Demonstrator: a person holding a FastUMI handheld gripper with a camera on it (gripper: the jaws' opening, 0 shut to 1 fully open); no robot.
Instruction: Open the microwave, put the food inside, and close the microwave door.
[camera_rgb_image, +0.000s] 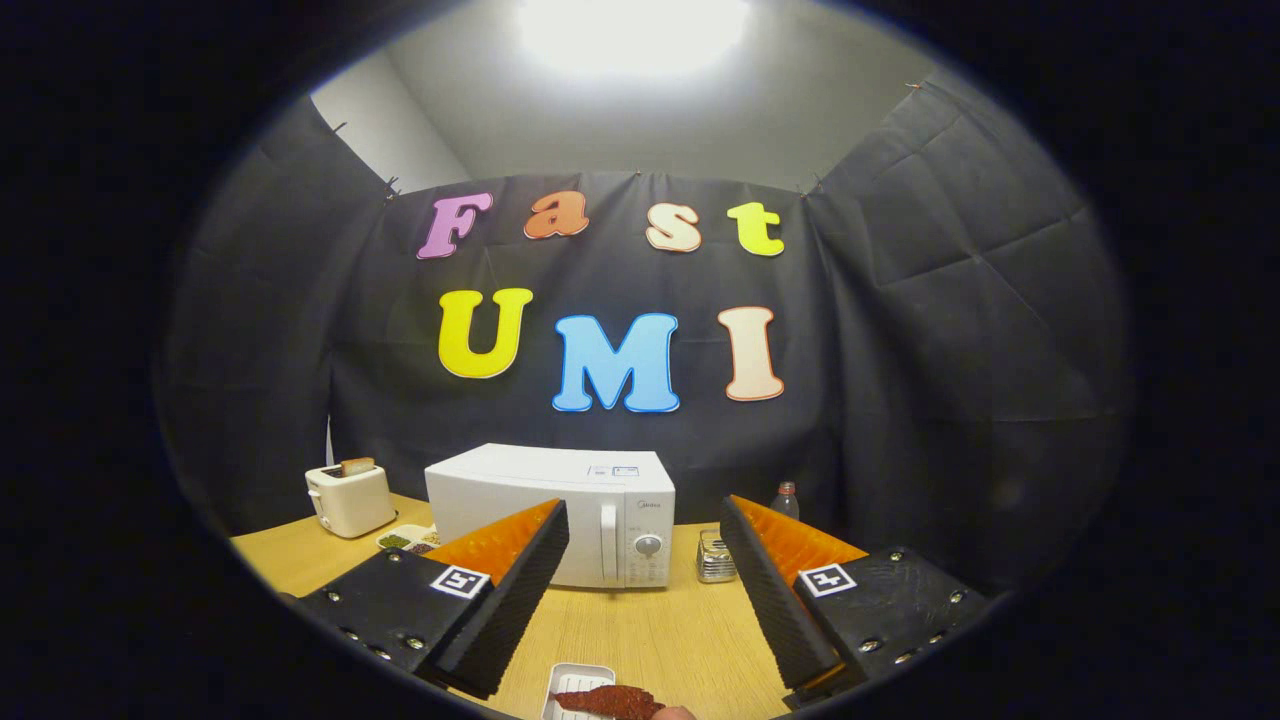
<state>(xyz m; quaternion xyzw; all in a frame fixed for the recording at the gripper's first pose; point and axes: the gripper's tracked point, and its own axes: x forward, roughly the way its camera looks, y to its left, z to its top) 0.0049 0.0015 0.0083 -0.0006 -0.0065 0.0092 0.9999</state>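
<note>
Food tray (near end) cut off

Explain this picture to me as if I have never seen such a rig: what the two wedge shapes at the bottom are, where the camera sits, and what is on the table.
The camera rides on a hand-held gripper and looks forward along it. The two wedge shapes are its fingers; they stand wide apart and hold nothing.

Beyond them, on the wooden table, stands a white microwave with its door shut. Left of it is a toaster with bread in its slot, and a small dish of what looks like food beside the microwave. To the right of the microwave are a small metal object and a bottle.

Nearest the camera, between the fingers, lies a white tray with a reddish-brown piece of food.
</note>
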